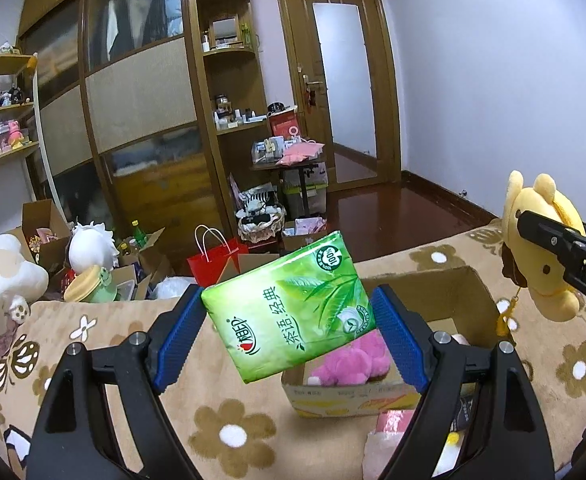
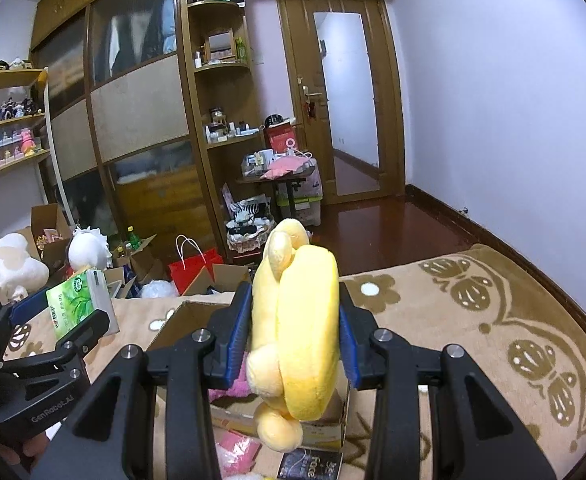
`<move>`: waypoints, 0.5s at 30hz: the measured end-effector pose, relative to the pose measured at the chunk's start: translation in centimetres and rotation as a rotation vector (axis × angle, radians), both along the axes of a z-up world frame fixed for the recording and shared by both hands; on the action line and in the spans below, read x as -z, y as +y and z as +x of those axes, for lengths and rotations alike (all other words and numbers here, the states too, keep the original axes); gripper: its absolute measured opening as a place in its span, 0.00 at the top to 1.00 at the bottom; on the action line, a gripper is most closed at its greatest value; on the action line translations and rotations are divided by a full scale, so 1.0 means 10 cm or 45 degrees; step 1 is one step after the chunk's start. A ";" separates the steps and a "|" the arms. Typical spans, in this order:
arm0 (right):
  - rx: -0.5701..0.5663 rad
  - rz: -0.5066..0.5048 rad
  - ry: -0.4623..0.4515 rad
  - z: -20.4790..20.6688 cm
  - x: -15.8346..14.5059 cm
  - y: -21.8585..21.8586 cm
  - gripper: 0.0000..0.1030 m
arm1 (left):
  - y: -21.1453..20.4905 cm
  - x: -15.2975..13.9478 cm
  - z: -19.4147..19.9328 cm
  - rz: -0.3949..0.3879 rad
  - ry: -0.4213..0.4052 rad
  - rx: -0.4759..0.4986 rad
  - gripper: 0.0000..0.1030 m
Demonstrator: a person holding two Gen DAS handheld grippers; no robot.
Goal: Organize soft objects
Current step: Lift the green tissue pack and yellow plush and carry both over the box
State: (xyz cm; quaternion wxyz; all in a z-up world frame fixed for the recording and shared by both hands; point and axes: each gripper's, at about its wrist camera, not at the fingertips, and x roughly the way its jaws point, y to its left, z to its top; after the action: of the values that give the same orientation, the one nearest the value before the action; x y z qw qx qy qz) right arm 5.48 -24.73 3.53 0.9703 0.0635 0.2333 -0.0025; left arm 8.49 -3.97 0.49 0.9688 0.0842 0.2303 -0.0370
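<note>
Cardboard box [image 1: 445, 292] is the landmark: open-topped, sitting on the flower-pattern plush blanket [image 1: 221, 412], with one pink plush toy [image 1: 349, 364] already inside, so sorting looks partly done. Left gripper [image 1: 289, 320] is closed on a green tissue pack [image 1: 293, 308], blue ribbed pads pressing both short edges; pack is tilted in the air, above the box's near-left corner. Right gripper [image 2: 295, 332] is clamped around a yellow plush toy [image 2: 297, 332], fuzzy and squashed between the pads, held over the box opening. Judgement: both items remain to be dropped in. Pack is glossy film, slightly puffy, likely slippery; plush compresses easily. Loose pink packets [image 2: 233, 452] and a dark booklet [image 2: 309, 464] lie at the box's near side, maybe left to sort.
</note>
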 end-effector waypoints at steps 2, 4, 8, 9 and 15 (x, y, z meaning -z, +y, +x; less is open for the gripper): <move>0.002 -0.016 -0.008 0.02 0.00 0.01 0.60 | -0.02 0.00 0.04 0.005 -0.013 0.002 0.19; -0.001 -0.025 -0.019 0.06 -0.01 0.02 0.60 | -0.04 0.00 0.08 0.010 -0.027 0.004 0.19; -0.007 -0.023 -0.031 0.12 -0.02 0.03 0.60 | -0.10 0.03 0.15 0.017 -0.061 0.030 0.19; -0.010 -0.025 -0.035 0.14 -0.02 0.03 0.60 | -0.11 0.03 0.16 0.023 -0.084 0.035 0.19; -0.031 -0.046 -0.039 0.21 0.02 0.05 0.60 | -0.22 0.10 0.26 0.049 -0.082 0.045 0.19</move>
State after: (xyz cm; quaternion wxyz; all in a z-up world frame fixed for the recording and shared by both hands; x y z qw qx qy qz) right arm 7.62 -24.21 3.35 0.9747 0.0433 0.2193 0.0062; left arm 11.10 -6.16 -0.53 0.9731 0.1079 0.1981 -0.0471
